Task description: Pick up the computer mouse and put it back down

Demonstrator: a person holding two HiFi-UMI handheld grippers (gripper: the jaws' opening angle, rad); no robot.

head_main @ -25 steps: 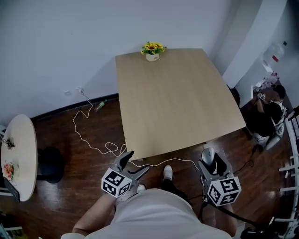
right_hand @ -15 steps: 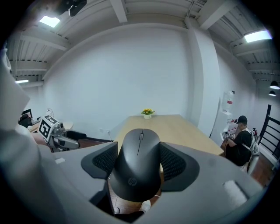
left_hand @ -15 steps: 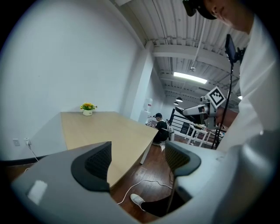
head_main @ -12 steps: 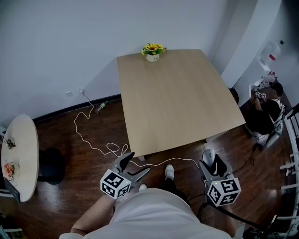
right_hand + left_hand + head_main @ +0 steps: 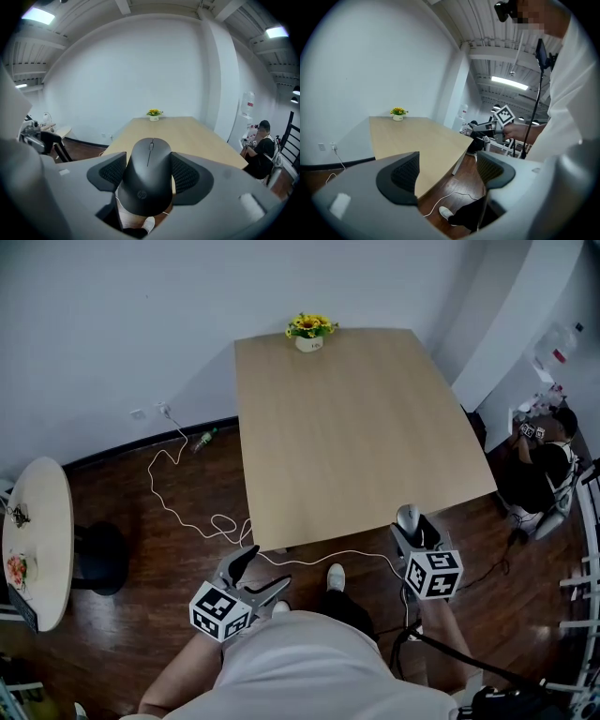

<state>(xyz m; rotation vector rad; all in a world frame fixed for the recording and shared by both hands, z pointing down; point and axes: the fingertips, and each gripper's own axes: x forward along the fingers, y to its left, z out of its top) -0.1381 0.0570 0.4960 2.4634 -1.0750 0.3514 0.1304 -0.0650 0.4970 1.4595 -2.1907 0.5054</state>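
Observation:
A dark grey computer mouse (image 5: pixel 149 177) sits clamped between the jaws of my right gripper (image 5: pixel 149 174), shut on it. In the head view the mouse (image 5: pixel 407 518) shows at the tip of the right gripper (image 5: pixel 413 529), just off the near right edge of the wooden table (image 5: pixel 356 418). My left gripper (image 5: pixel 248 576) hangs open and empty over the floor, near the table's front left corner. In the left gripper view its jaws (image 5: pixel 449 174) stand apart with only floor and table edge between them.
A small pot of yellow flowers (image 5: pixel 309 332) stands at the table's far edge. A white cable (image 5: pixel 187 512) trails over the dark wooden floor. A round side table (image 5: pixel 37 540) is at the left. A person sits (image 5: pixel 544 460) at the far right.
The right gripper with the mouse has moved up and forward toward the table's near edge. The left gripper has dropped slightly back and to the left.

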